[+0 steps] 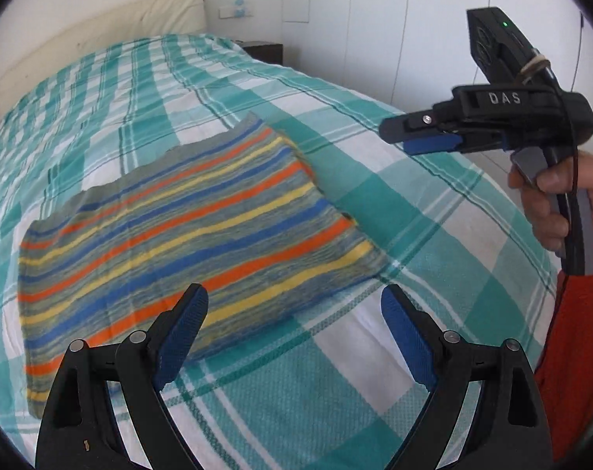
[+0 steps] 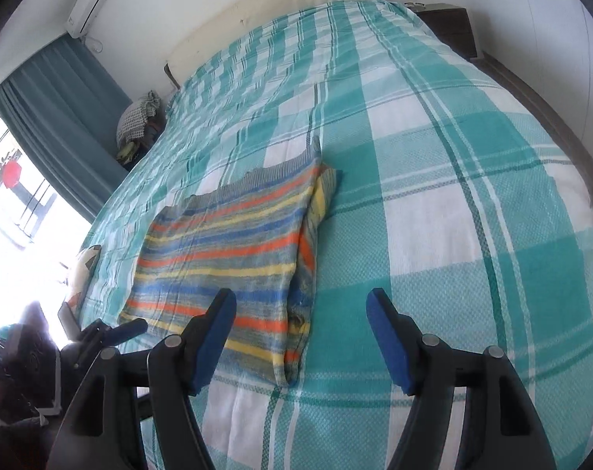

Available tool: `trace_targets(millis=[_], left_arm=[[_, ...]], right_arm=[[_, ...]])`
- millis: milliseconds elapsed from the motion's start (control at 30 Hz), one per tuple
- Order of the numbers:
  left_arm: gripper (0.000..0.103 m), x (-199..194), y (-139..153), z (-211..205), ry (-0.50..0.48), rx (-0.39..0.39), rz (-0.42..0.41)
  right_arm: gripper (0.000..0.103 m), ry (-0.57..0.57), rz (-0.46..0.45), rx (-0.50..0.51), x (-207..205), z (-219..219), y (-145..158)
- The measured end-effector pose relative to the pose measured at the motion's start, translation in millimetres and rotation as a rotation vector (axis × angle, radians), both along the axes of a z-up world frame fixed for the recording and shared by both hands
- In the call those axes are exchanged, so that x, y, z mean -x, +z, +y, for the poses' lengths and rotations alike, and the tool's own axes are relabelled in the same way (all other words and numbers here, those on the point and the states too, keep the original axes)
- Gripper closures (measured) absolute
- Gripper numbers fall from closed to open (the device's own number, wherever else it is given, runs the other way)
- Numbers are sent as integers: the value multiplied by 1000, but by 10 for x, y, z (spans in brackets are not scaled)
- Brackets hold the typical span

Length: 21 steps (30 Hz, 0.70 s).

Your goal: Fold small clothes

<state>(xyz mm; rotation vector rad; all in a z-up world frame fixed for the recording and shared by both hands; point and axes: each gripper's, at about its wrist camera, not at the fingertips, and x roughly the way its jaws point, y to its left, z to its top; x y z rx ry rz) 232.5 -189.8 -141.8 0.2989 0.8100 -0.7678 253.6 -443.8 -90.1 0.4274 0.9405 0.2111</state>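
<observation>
The striped garment (image 1: 186, 227) lies folded flat on the bed (image 1: 433, 211). The left gripper (image 1: 294, 313) and the right gripper (image 2: 302, 317) hover spread and empty, cloth at their ten o'clock. Pinch both near corners evenly, then fold away.

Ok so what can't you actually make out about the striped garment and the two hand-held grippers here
- Striped knit garment: what kind of clothing it is; it lies folded, the inner layers hidden under the top layer in both views.
- Its near corner: covered by the left hand-held gripper finger in the left wrist view.
- Right hand-held gripper: in the left wrist view it is side-on, so the opening is unclear there; its own view shows it open.
- Window area: overexposed in the right wrist view.
</observation>
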Motion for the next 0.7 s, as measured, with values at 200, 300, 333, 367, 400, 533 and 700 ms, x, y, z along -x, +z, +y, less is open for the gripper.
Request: trace_targets(millis=[200, 300, 333, 367, 400, 533, 700], left_arm=[[15, -120, -508, -675, -95, -72, 58], [38, -119, -475, -717, -93, -48, 27], [66, -149, -457, -710, -69, -43, 22], [93, -193, -444, -697, -45, -39, 26], [93, -250, -431, -666, -14, -24, 41], [95, -366, -126, -168, 113, 172, 110], [95, -420, 284, 1002, 322, 383, 154]], right_arm=[[34, 141, 177, -77, -1077, -59, -395], [36, 140, 239, -162, -1450, -39, -676], [40, 141, 247, -183, -1543, -1, -748], [58, 142, 246, -194, -1625, 47, -792], [76, 119, 240, -169, -1686, 85, -806], [95, 95, 166, -90, -1737, 324, -528], [95, 218, 72, -103, -1818, 980, 8]])
